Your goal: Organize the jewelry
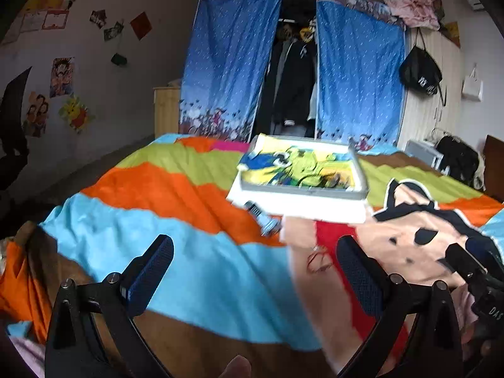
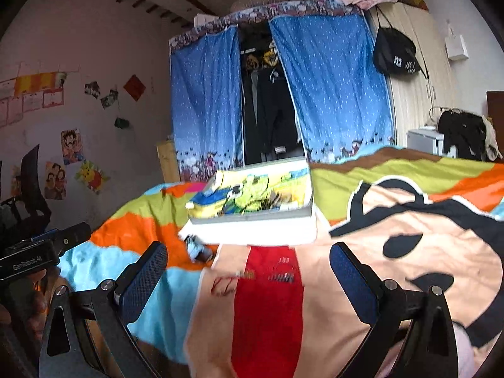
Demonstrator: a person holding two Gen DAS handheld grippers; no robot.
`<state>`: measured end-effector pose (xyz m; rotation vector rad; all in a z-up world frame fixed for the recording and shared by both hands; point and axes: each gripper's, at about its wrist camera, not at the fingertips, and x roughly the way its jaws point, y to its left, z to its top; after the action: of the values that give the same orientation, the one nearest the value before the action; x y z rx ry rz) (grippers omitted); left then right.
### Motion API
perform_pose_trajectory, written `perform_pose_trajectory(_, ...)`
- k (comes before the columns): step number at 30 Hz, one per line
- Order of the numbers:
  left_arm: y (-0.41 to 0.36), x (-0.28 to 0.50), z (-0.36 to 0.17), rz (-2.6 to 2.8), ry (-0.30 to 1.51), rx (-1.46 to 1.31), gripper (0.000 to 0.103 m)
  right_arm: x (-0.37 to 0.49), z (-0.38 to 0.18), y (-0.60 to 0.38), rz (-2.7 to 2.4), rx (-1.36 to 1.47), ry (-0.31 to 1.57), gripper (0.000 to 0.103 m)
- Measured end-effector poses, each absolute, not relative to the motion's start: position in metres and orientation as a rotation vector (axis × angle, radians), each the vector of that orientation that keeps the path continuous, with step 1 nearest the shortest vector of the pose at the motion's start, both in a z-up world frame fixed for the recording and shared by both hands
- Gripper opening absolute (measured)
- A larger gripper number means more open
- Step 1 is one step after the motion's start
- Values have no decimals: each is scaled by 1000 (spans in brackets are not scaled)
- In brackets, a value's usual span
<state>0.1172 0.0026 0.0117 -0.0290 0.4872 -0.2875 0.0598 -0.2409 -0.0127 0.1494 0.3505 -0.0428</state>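
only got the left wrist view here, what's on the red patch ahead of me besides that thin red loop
Observer: The right wrist view shows small dark pieces lying in rows on the red patch, too blurred to identify.
Operator: is the right gripper holding anything
Observer: No. The right gripper is open and empty above the bedspread.
Operator: where's the loop from that side
Observer: The thin red loop lies on the pale cloth just left of the red patch, between the right gripper's fingers in view.
Operator: and the box
Observer: The box sits beyond the patch, with a small silvery item at its left corner.

Bare bedspread [image 1: 195, 252] ahead, tin box [image 1: 302, 173] blocking beyond, watch [image 1: 263, 219] beside
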Motion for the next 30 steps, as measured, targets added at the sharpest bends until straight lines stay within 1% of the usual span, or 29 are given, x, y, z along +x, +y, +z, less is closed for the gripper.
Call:
perform_pose_trajectory(9,14,112,-12,-254,568,-42,101,65,-35,-221,-34,122,479,103)
perform_pose_trajectory(15,15,129,-27,-237,675,-42,101,80,-49,-221,-52,117,579,103)
perform_pose_trajectory(21,22,147,-34,-258,756,-80,101,92,-56,-233,-36,181,652,103)
perform_pose_trajectory(30,9,176,-45,-291,811,-5,101,132,-62,-262,-16,247,738,103)
